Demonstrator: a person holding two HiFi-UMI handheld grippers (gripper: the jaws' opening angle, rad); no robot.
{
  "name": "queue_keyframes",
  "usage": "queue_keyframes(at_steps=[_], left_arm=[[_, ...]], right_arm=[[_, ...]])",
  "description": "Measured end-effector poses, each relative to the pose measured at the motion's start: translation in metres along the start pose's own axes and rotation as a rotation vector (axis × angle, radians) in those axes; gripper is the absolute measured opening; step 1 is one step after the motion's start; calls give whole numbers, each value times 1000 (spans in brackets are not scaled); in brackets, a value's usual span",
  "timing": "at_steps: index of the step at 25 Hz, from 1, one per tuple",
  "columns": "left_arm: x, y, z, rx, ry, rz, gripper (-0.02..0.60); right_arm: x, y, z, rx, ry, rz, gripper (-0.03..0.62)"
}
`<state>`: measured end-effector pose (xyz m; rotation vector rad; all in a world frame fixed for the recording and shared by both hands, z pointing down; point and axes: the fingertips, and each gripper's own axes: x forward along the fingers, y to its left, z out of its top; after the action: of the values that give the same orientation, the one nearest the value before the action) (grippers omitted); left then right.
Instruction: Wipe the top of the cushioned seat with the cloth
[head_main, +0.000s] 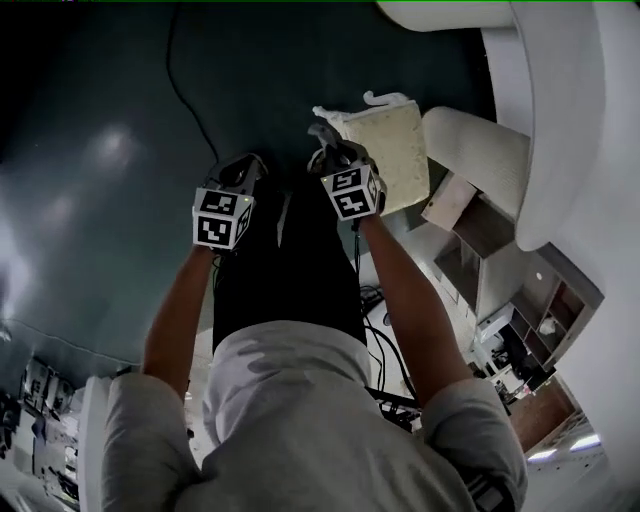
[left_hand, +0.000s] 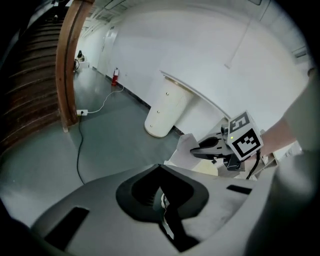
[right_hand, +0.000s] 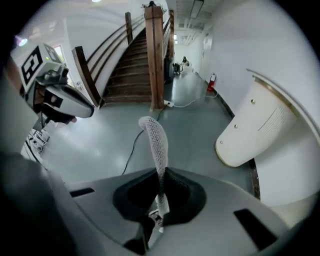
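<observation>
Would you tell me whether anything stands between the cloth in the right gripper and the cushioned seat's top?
Nothing visible does: the right gripper holds the cloth beside the cushioned seat, whose visible top looks bare.

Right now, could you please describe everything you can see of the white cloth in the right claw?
The white waffle-textured cloth is pinched in the right claw, whose jaws are shut on it. In the right gripper view a narrow folded strip of it stands up from the jaws and curls over at the tip. It looks thin, soft and mesh-like. In the head view its crumpled loose part shows beside the cream square cushioned seat; whether it touches it I cannot tell.
</observation>
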<state>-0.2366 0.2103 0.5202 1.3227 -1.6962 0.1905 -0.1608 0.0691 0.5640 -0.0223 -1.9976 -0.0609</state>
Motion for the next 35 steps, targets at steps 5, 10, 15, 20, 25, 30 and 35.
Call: queue_keyframes(at_steps=[5,10,15,20,25,30,35], left_arm=[[-55,-37,58,-1,-53,-44,13],[-79,-116,116,74,-112,-104,12],[-90,-210,132,284,-88,-239,13],[-88,-296,142,438,-92,-337,12],[-94,-390,144,543,-150,-402,12],[-85,-431,138,608,-179,-359,13],[-95,-451,113,584,-165,-368,12]], right_arm=[[-94,6,46,160,-146,24,19],[-201,-2,46,286,-253,31,20],[-292,-15,12,322,-338,-62,20],[-367,-46,-39,527,-459,-237,20],[-436,-63,-84,678,-599,-357,20],[-458,-64,-133,779,-696,-387,20],[-460,-57,-162,798,-698,-451,20]])
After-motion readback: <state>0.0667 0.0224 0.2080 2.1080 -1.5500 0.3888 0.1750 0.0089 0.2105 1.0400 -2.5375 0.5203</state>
